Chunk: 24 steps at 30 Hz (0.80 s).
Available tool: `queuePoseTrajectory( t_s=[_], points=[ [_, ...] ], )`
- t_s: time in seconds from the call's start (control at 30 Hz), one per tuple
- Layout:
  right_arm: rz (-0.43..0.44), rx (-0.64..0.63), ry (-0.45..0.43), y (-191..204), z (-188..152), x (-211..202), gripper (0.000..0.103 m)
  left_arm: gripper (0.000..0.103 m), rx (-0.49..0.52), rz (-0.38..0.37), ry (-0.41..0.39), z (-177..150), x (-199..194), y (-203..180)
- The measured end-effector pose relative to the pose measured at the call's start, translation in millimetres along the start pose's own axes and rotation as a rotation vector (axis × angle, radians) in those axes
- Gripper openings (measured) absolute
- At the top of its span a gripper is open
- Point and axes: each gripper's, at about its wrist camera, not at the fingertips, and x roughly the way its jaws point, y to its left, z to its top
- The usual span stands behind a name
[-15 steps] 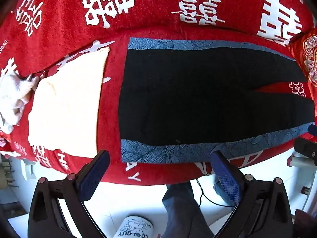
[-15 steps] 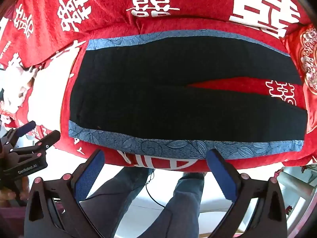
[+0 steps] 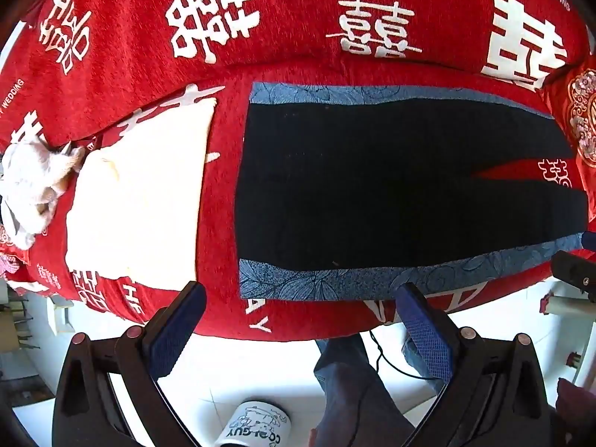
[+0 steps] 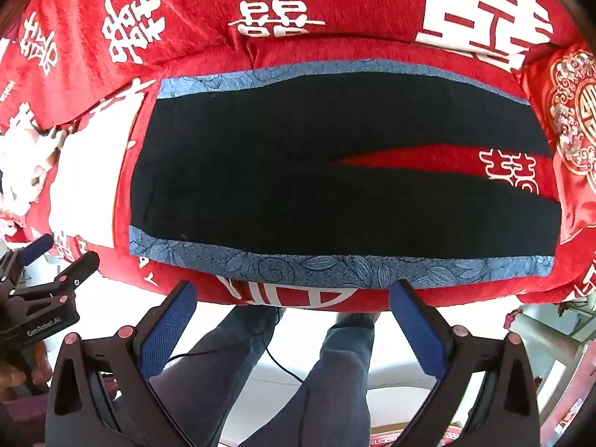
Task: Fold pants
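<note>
Black pants (image 3: 372, 186) with blue patterned side stripes lie flat and spread out on the red cover, waist to the left, both legs running right with a narrow gap between them. They also show in the right wrist view (image 4: 316, 186). My left gripper (image 3: 298, 316) is open and empty, hovering just off the near edge by the waist-end blue stripe. My right gripper (image 4: 294, 316) is open and empty, off the near edge below the near leg. The left gripper (image 4: 48, 260) shows at the left of the right wrist view.
The red cover (image 3: 298, 18) with white characters drapes a raised surface. A folded cream cloth (image 3: 141, 193) lies left of the pants, with crumpled white fabric (image 3: 29, 186) beyond it. A red embroidered cushion (image 4: 573, 111) sits at the right. The person's legs (image 4: 260, 372) stand below.
Both grippers have moved slightly closer to the near edge of the pants. The pants have not moved.
</note>
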Motion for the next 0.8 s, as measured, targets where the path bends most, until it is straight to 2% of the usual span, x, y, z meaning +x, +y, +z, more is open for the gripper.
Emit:
queuePoseTrajectory(
  t_s=[0.03,0.33,0.8],
  points=[
    [-0.004,-0.005,0.01,2,8,-3,0.103,0.103,-0.001,-0.001,0.001,0,0,0],
    [-0.02,-0.017,0.01,2,8,-7,0.103,0.103,-0.005,-0.025,0.004,9,-8,-3],
    [-0.034,-0.043,-0.052,4,5,-24,0.103,0.103,0.01,-0.044,-0.021,7,-22,-17]
  ],
)
